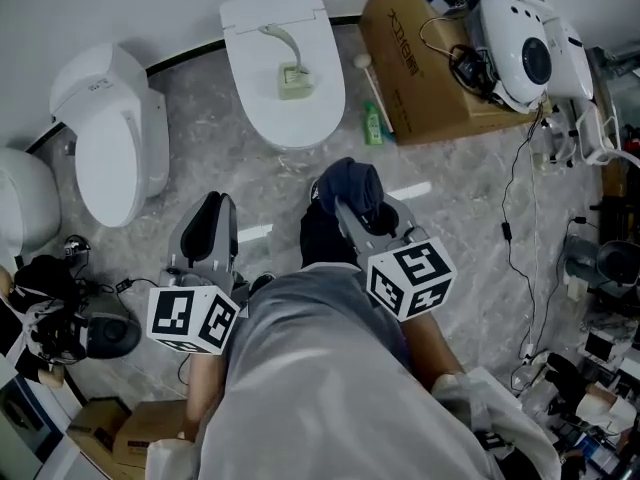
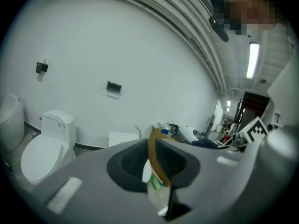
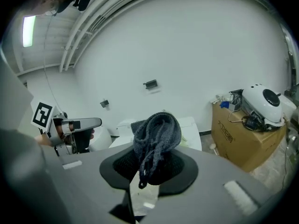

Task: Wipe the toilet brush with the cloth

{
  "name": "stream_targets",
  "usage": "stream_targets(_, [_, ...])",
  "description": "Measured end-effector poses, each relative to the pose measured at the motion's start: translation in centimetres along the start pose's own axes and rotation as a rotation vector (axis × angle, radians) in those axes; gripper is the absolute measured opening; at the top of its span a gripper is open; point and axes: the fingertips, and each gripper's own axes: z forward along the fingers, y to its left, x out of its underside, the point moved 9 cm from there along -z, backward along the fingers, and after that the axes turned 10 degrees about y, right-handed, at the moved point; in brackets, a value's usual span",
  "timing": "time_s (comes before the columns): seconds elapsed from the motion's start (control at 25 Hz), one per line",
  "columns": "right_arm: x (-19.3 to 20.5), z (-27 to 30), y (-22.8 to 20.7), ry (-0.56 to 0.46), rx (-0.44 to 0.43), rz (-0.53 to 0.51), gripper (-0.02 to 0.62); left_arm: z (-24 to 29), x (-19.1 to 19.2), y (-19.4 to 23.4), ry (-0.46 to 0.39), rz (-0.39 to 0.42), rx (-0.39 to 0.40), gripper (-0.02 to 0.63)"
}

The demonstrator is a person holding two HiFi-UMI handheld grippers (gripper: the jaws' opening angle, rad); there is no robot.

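Note:
The toilet brush (image 1: 290, 68), white with a curved handle and a pale green head, lies on the closed lid of the middle toilet (image 1: 250, 78). My right gripper (image 1: 355, 206) is held low in front of that toilet, shut on a dark blue knitted cloth (image 1: 350, 183). In the right gripper view the cloth (image 3: 156, 134) bunches up out of the right gripper (image 3: 152, 164) and hides most of the toilet behind it. My left gripper (image 1: 212, 216) hangs to the left at about the same height. The left gripper (image 2: 150, 160) has its pads almost together with nothing between them.
A second white toilet (image 1: 110, 138) stands at the left. A cardboard box (image 1: 420, 58) with a white device (image 1: 520, 38) on it stands right of the middle toilet, with a green bottle (image 1: 372, 123) at its foot. Cables (image 1: 520, 198) trail over the floor at the right.

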Motion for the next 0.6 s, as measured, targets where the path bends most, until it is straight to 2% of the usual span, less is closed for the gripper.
stream_targets(0.4, [-8.4, 5.0, -11.5, 0.056, -0.109, -0.025, 0.091, 13.1, -7.0, -2.6, 0.004, -0.045, -0.067, 0.000])
stream_targets(0.6, [-11.4, 8.0, -14.8, 0.098, -0.159, -0.061, 0.091, 17.4, -8.5, -2.5, 0.007, -0.070, -0.105, 0.000])
